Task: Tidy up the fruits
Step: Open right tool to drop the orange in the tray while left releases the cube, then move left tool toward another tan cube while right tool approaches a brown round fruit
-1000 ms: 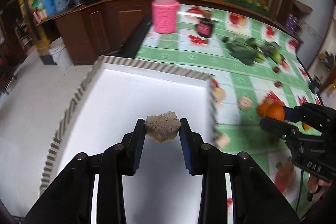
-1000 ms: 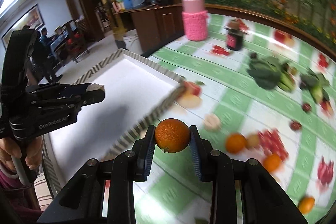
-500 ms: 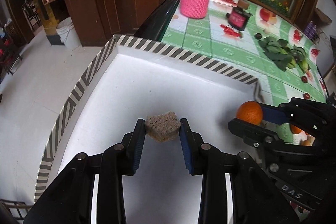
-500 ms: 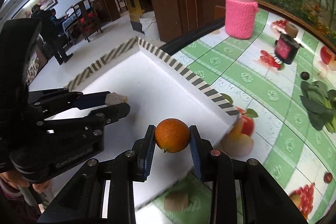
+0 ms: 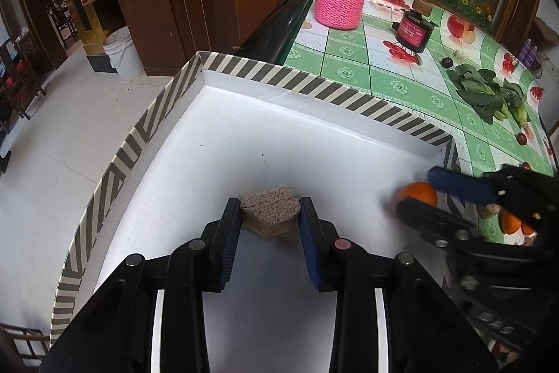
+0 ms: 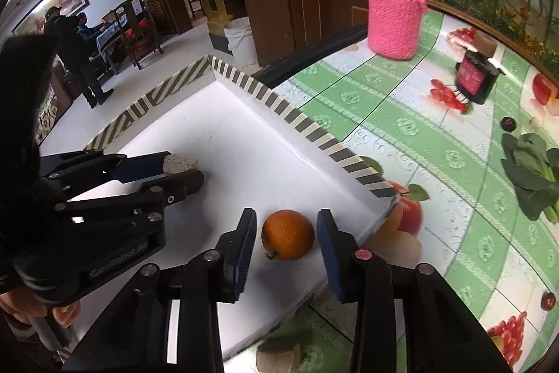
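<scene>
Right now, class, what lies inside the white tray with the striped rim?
An orange rests on the white tray floor between the open right gripper. The left gripper holds a brown chunk, hiding the floor beneath.

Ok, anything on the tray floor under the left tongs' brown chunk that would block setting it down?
Nothing visible: the tray floor around the brown chunk is bare, and the orange lies off to its right.

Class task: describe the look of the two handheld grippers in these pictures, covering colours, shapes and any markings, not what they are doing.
Both the left gripper and the right gripper are matte black, angular linkage frames joined by silver rivets, one pink-red on each. Their fingers carry flat ribbed blue pads. The left gripper's body bears pale embossed lettering, too blurred to read surely. A bare hand grips its handle.
</scene>
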### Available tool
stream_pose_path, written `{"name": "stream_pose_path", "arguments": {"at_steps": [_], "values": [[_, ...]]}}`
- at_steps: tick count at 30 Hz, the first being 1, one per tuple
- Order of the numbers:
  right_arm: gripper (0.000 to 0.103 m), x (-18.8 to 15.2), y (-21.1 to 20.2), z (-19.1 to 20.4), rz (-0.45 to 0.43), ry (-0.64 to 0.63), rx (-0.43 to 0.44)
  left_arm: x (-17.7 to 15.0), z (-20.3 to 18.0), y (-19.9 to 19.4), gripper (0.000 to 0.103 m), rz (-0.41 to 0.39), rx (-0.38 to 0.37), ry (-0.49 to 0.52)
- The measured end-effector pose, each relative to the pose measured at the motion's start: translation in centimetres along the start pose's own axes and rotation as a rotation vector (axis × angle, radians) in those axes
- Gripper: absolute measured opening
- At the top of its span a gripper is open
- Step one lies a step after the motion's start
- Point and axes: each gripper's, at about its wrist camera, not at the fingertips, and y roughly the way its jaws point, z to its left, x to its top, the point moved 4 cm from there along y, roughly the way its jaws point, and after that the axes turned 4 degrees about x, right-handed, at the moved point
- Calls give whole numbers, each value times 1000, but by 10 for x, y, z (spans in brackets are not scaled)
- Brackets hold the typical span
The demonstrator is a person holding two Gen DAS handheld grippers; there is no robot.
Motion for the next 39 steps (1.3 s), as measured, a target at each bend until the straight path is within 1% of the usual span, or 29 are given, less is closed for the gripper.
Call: {"name": "stream_pose_path", "arguments": {"at_steps": [1, 2, 3, 4, 6, 7, 8, 10, 13, 19, 22, 25, 30, 33, 35, 39], "values": [[43, 0, -5, 1, -9, -1, -5, -1, 0, -1, 38, -2, 4, 0], [48, -1, -11, 1, -22, -2, -9, -1, 0, -2, 50, -9, 8, 1], [55, -1, -15, 1, -33, 0, -12, -2, 0, -4, 56, -18, 13, 0], [58, -1, -21, 1, -48, 5, -15, -3, 0, -8, 65, -31, 19, 0], [72, -4, -33, 0, -72, 23, -24, -4, 0, -16, 69, -61, 30, 5], [75, -4, -38, -1, -80, 32, -30, -5, -1, -20, 74, -73, 37, 5], [78, -6, -43, -2, -88, 41, -35, -6, -1, -27, 77, -90, 41, 2], [81, -11, -53, -2, -108, 47, -36, -7, -4, -34, 77, -114, 37, 6], [84, -20, -69, -6, -125, 55, -78, -11, -12, -50, 77, -154, 39, 18], [84, -43, -98, -16, -158, 100, -129, -24, -37, -74, 78, -181, -36, 52], [84, -59, -116, -24, -169, 122, -145, -30, -49, -84, 78, -187, -76, 67], [84, -77, -134, -33, -180, 150, -179, -37, -57, -95, 78, -193, -109, 71], [84, -113, -155, -57, -175, 233, -214, -60, -75, -111, 78, -193, -157, 106], [84, -128, -166, -67, -182, 282, -210, -76, -92, -116, 78, -182, -184, 144], [84, -135, -172, -68, -196, 296, -200, -88, -105, -117, 78, -169, -204, 173], [84, -143, -182, -68, -214, 302, -189, -103, -127, -111, 78, -142, -220, 199]]}}
